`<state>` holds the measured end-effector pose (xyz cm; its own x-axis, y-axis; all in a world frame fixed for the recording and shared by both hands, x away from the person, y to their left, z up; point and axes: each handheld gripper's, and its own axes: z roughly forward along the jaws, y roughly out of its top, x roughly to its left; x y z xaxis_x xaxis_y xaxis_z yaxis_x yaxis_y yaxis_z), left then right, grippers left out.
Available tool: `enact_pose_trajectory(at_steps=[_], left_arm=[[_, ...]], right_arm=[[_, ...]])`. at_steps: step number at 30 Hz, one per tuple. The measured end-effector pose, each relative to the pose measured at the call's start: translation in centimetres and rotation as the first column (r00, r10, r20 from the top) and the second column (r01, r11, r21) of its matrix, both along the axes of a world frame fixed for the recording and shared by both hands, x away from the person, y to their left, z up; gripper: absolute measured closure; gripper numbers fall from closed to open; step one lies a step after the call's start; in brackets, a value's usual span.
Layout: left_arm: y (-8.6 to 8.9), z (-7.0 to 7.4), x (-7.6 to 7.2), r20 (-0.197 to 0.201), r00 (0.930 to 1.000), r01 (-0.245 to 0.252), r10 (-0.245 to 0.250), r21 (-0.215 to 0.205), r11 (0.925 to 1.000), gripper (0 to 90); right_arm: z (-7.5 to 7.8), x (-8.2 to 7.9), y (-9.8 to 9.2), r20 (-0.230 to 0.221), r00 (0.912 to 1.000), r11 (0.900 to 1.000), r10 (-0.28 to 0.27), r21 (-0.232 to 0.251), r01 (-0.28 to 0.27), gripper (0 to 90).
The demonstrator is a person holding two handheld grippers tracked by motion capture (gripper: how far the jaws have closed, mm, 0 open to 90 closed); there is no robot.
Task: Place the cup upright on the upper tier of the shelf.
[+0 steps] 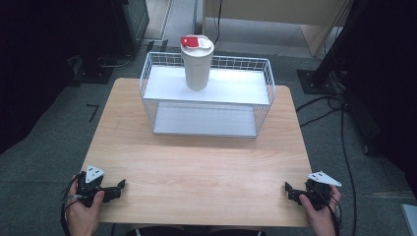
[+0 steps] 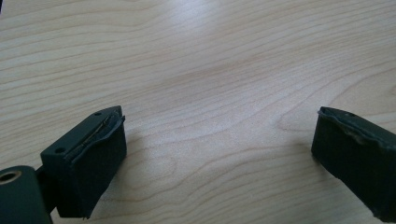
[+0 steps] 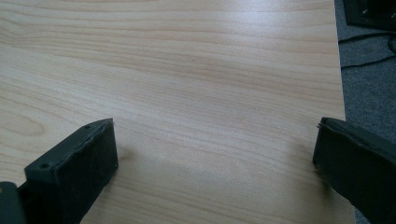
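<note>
White cup (image 1: 197,66) with red-tabbed lid stands upright on top shelf of wire rack (image 1: 206,115) at desk (image 1: 196,167) far edge. Left hand-held gripper (image 1: 119,187) and right hand-held gripper (image 1: 289,190) rest at near corners (jaws wide apart, nothing between).

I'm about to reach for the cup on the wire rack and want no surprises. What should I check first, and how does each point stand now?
1. Left gripper open and empty: ok, its jaws stand wide apart over bare wood.
2. Right gripper open and empty: ok, the same.
3. White cup upright on the rack's top shelf: ok.
4. Red-and-white lid on the cup: ok; whether it is sealed, cannot tell.
5. Table bare between grippers and rack: ok.
6. Cup full or empty: cannot tell.
</note>
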<state>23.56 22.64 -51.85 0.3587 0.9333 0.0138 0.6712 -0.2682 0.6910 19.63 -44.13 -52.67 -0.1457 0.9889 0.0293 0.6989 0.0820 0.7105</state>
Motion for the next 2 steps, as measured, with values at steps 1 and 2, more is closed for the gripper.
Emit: enact_pose_trajectory(at_steps=[1,2], left_arm=[[0.00,0.00,0.00,0.000,1.0000,0.000,0.000,0.000,1.0000,3.7],[0.00,0.00,0.00,0.000,1.0000,0.000,0.000,0.000,1.0000,3.7]], right_arm=[[-0.01,0.01,0.00,0.001,1.0000,1.000,0.001,-0.001,-0.001,0.0],[0.00,0.00,0.02,0.000,1.0000,1.000,0.000,0.000,0.000,0.0]])
